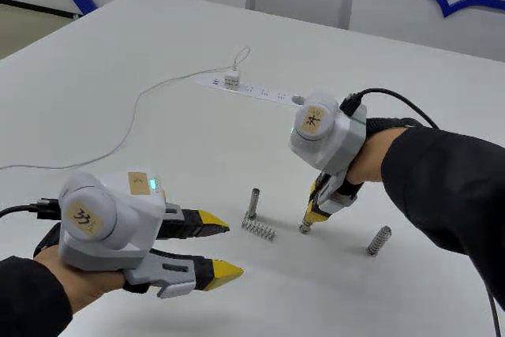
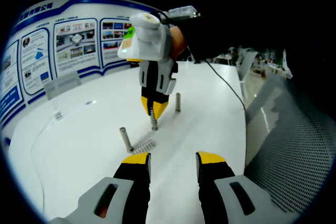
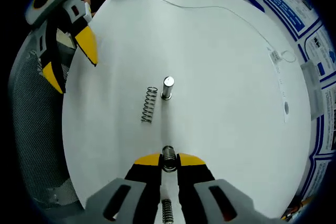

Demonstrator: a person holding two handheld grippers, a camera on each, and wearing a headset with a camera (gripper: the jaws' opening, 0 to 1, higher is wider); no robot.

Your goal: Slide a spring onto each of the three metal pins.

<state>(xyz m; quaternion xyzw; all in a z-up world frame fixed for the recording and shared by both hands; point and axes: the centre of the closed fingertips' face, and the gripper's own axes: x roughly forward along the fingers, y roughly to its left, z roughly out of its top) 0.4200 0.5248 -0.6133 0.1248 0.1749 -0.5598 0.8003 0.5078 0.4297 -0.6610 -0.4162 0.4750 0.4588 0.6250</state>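
On the white table (image 1: pixel 158 61) one bare pin (image 1: pixel 253 203) stood upright, a short, smooth grey metal cylinder with a flat, shiny top, as the right gripper view showed it from above. A loose spring (image 1: pixel 259 230), a thin coil of bright wire, lay on its side just beside the foot of that pin, apparently not touching it. The right gripper (image 3: pixel 168 158) pointed steeply down at the table, its yellow-tipped jaws clenched on a sprung pin (image 3: pixel 168 156), the coils wrapped around the shaft between the tips; in the head view this pin's lower end met the table to the right of the bare pin. A second coiled pin (image 1: pixel 379 240) stood further right, well apart from the others, its spring covering most of its length. The left gripper (image 2: pixel 172 158) hung low near the table edge, jaws released and holding nothing, aimed toward the bare pin and the loose spring.
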